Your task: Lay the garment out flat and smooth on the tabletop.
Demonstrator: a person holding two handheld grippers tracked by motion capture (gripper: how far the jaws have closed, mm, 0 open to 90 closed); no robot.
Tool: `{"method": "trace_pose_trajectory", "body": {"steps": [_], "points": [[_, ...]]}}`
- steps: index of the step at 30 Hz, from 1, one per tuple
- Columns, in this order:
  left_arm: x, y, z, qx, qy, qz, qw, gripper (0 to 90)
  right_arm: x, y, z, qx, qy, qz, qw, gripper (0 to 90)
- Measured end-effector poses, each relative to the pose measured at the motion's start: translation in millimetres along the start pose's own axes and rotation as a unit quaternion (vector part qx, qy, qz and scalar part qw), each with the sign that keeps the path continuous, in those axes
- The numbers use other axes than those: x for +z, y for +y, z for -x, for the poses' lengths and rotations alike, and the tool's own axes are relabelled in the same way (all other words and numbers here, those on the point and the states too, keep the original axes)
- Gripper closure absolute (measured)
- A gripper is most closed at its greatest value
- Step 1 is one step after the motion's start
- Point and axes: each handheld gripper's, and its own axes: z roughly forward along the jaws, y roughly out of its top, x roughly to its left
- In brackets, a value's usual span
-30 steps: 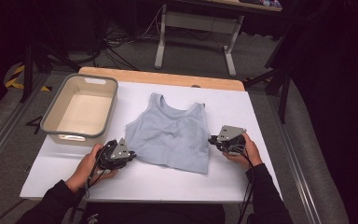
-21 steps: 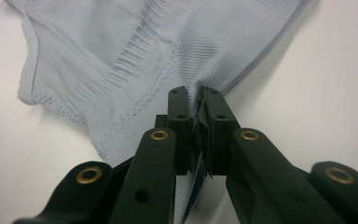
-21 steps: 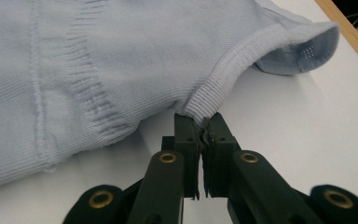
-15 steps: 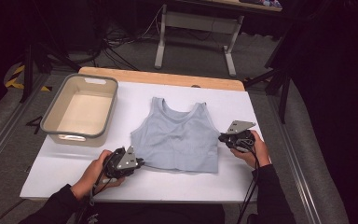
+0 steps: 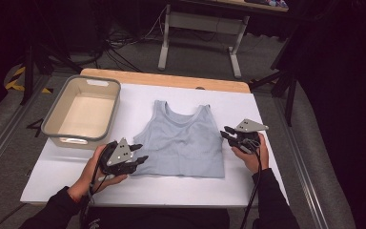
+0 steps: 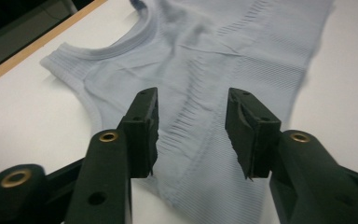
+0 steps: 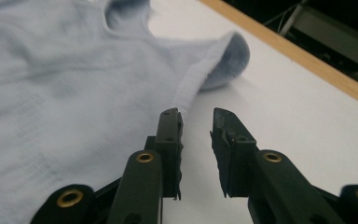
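Flanking tank top (image 5: 183, 142) side edges | left claw (image 5: 139, 153) spread, just opening | right claw (image 5: 227, 133) likewise, empty

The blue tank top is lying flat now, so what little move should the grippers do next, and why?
Probably lower the left gripper and close it on the tank top near its bottom corner. Both sets of jaws have just been opening and hold nothing. The top lies spread on the white table, with the right gripper beside its other edge, so a fresh grip likely starts a fold.

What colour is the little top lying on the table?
Pale blue, with fine ribbed lines. The tank top shows best in the left gripper view.
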Motion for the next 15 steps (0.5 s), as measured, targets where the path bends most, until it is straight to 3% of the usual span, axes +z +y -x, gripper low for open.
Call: {"method": "trace_pose_trajectory", "body": {"steps": [3,4,7,9,12,15], "points": [[11.7,1.5,-5.5,0.003,0.012,-0.006,0.9999,49.4,1.2,2.6,-7.7,0.009,0.007,0.005,0.9999,62.6],[18.4,2.5,-8.9,0.001,0.024,-0.009,0.9997,48.1,1.8,2.6,-10.0,0.008,0.005,0.005,0.9999,61.4],[29.3,3.9,-17.2,-0.011,0.034,-0.017,0.9992,45.8,10.1,-1.8,-17.0,0.020,0.013,-0.012,0.9997,51.2],[39.6,4.4,-24.7,-0.025,0.044,-0.025,0.9984,44.7,16.0,-6.4,-19.4,0.017,0.006,-0.032,0.9993,49.6],[53.1,3.2,-32.7,-0.038,0.054,-0.046,0.9967,42.3,22.4,-13.3,-17.0,0.033,0.011,-0.059,0.9977,47.5],[64.8,1.1,-38.2,-0.041,0.072,-0.063,0.9945,38.8,24.7,-22.2,-11.5,0.063,0.015,-0.076,0.9950,50.5]]}}
